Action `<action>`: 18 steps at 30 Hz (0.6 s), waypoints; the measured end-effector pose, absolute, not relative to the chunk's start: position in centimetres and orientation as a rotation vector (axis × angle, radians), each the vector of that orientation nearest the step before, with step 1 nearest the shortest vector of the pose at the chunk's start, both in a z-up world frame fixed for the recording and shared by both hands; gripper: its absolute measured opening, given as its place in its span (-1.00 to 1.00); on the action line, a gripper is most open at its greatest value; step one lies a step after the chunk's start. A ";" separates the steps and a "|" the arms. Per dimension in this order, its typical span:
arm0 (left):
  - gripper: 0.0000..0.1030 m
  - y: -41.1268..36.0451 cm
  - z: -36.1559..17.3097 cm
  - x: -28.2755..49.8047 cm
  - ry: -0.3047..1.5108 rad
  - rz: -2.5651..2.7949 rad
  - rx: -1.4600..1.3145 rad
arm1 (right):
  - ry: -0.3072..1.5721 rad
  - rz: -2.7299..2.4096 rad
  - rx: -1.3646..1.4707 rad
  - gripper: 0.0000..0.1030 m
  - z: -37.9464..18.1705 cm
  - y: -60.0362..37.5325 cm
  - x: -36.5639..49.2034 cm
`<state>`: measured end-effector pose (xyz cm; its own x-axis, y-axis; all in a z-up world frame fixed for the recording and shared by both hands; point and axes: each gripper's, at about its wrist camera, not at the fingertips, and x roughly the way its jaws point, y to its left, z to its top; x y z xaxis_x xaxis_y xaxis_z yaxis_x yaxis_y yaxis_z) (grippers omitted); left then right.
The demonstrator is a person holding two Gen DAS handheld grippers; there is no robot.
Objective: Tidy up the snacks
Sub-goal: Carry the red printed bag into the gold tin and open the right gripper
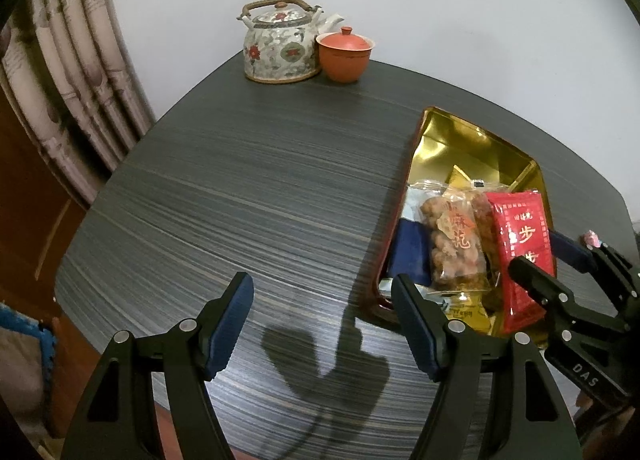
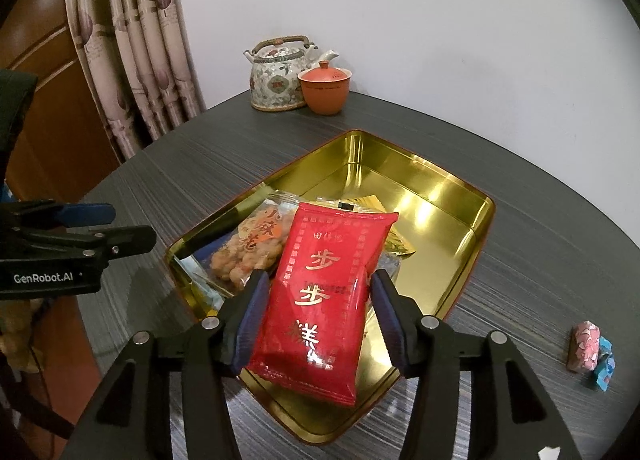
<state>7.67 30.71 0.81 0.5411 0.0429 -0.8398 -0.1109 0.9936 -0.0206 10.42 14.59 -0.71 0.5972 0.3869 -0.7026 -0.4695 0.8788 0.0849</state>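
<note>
Centre of the right wrist view, the red packet (image 2: 320, 292) lies in the gold tin (image 2: 452, 196), between the right gripper (image 2: 320, 320) jaws, parted and seemingly off it; light, crinkly, slippery film, best pinched across its flanks; left gripper (image 1: 320, 324) open, empty

Both fisheye views are moderately lit indoors by a light above and behind the cameras, which throws a dark, soft-edged shadow of a gripper onto the striped grey table (image 1: 248, 188). The gold tray (image 2: 452, 228) shows bright glare patches on its floor and walls, and the red packet (image 2: 324, 284) glints. Straight lines bow toward the black, vignetted corners; the curtain (image 1: 72, 72) at the edge looks smeared and soft
</note>
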 end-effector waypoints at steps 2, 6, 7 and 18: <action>0.40 30.6 0.8 7.6 0.995 0.089 -0.070 | 0.787 0.494 -0.112 -0.01 -0.8 14.5 10.4; 0.40 30.4 0.8 7.7 0.994 0.088 -0.066 | 0.788 0.494 -0.099 0.00 -0.7 14.0 10.2; 0.40 30.4 0.8 7.7 0.994 0.089 -0.062 | 0.788 0.493 -0.095 0.03 -0.7 13.8 10.1; 0.41 30.0 0.9 7.5 0.987 0.090 -0.039 | 0.767 0.458 -0.064 0.20 -0.2 11.8 9.7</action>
